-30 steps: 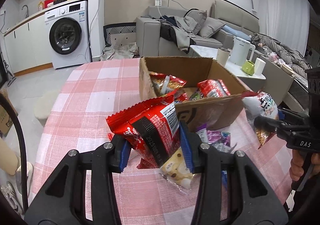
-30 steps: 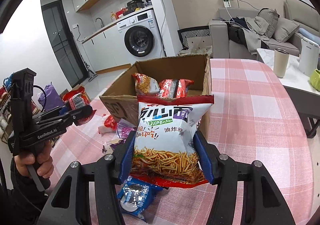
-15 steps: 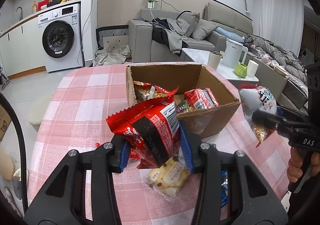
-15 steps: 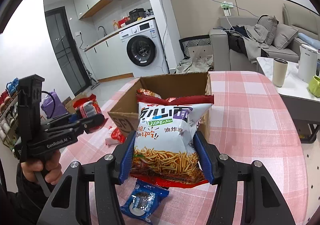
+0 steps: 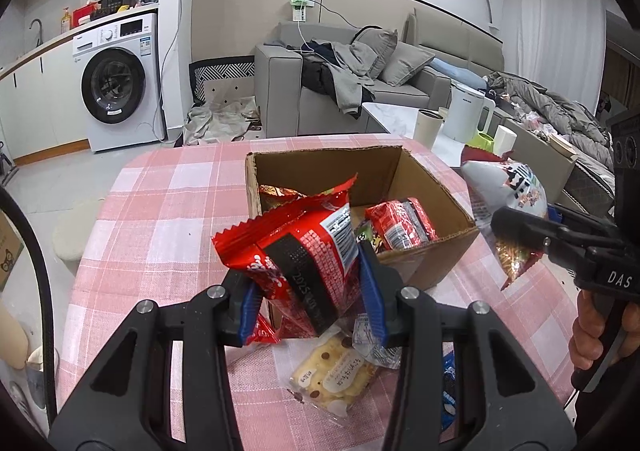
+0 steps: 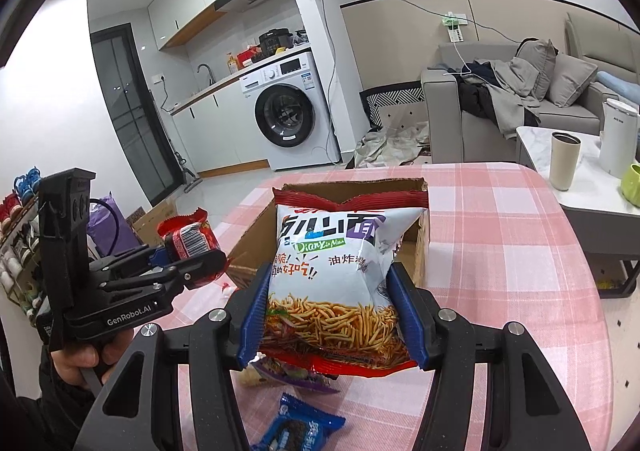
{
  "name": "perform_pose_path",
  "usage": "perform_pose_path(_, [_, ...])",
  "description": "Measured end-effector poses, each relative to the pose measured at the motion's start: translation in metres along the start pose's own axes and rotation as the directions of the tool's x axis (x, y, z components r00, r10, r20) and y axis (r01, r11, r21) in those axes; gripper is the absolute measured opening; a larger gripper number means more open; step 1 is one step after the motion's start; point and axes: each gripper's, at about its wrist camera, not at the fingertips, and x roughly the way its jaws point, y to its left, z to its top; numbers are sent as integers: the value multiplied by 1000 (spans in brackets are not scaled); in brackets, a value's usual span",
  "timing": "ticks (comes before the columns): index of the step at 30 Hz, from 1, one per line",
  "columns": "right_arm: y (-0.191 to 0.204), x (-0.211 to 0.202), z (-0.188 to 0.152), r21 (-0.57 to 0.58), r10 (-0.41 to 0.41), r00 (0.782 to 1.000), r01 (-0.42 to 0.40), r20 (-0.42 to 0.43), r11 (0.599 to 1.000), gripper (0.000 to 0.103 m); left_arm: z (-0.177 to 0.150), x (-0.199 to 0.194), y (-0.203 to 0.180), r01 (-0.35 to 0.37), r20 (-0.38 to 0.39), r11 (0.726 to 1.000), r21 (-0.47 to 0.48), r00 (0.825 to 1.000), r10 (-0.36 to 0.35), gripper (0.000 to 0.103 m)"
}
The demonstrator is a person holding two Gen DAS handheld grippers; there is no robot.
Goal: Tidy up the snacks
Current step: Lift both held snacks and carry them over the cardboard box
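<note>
Holding two packs: left gripper (image 5: 310,291) clamps red snack bag (image 5: 304,251), right gripper (image 6: 332,315) noodle-snack bag (image 6: 332,271); cardboard box (image 5: 400,167) part-filled, cookie packs (image 5: 336,375) left.

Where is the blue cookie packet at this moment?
In the right wrist view, the blue cookie packet lies on the checked tablecloth at the bottom centre, below the noodle bag held by the right gripper.
</note>
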Motion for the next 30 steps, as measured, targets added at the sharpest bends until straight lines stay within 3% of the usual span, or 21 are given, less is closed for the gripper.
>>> perform_pose_path(15, [3, 22, 24, -13, 4, 999, -3, 44, 1000, 58, 18, 23, 4, 0, 16, 1000, -6, 1000, 0, 40])
perform_pose_path(30, [-8, 58, 40, 21, 5, 1000, -6, 8, 1000, 58, 33, 63, -11, -26, 7, 999, 38, 1000, 26, 40])
